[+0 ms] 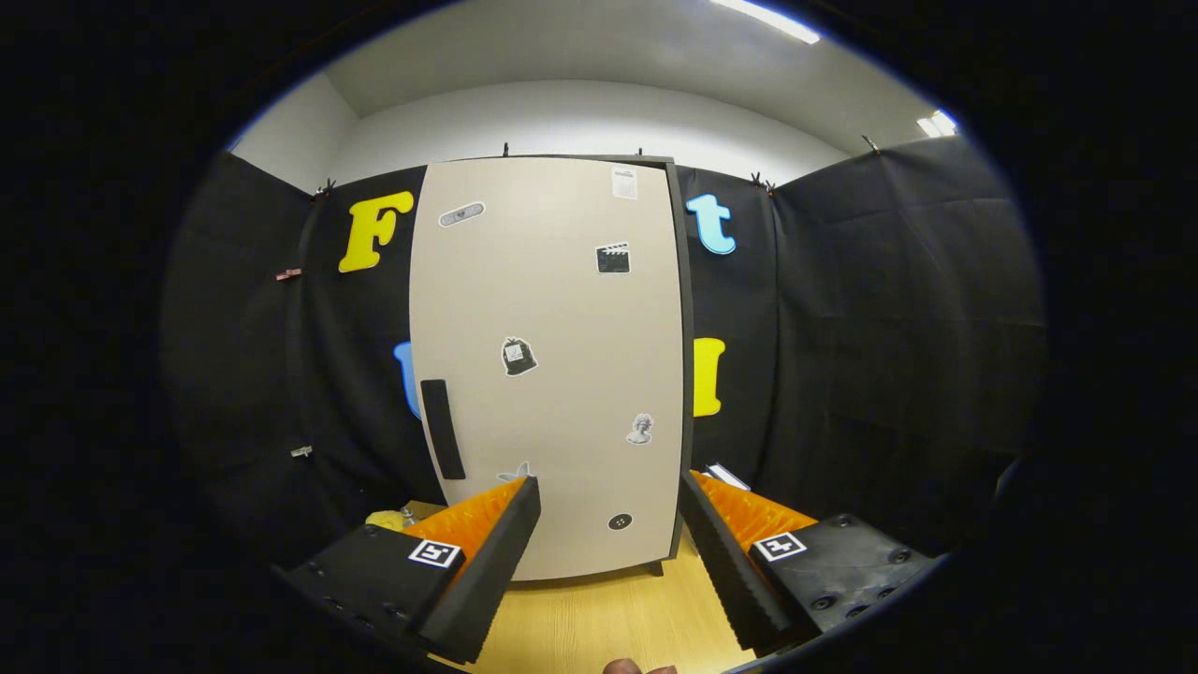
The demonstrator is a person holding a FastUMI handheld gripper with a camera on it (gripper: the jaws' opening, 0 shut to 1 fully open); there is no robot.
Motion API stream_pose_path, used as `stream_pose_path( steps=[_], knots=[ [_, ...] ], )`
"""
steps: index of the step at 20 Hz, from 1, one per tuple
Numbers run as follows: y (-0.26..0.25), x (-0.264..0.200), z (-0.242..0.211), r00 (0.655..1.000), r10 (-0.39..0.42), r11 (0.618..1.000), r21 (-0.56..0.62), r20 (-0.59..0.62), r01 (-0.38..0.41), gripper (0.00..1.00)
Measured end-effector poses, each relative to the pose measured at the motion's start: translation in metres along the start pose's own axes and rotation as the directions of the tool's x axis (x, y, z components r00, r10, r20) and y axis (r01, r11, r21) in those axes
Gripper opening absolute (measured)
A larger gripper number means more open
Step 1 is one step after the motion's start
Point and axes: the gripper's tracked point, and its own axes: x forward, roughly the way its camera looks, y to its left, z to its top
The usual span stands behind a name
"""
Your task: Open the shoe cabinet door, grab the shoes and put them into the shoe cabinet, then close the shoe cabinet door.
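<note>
The shoe cabinet (552, 365) stands upright on the wooden floor (608, 622), straight ahead of my gripper (608, 491) and beyond its fingers, its beige door (562, 309) shut flat across the front. A dark vertical handle (442, 429) sits low near the door's left edge, just above and beside my left fingertip. Small stickers (518, 357) dot the door panel, among them a clapperboard, a bust and a round dark one near the bottom. My gripper's fingers are spread wide with nothing between them, the lower part of the door showing through the gap. A yellow object (391, 520) lies on the floor at the cabinet's left foot, partly hidden behind my left finger; I cannot tell what it is. Black cloth (889, 356) walls the booth behind and to either side of the cabinet.
</note>
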Motion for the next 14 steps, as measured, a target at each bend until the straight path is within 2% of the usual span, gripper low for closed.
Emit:
stream_pose_path(
  steps=[14],
  knots=[
    [-0.0012,-0.0082,0.001,1.0,0.009,1.0,0.006,0.001,-0.009,0.97]
  ],
)
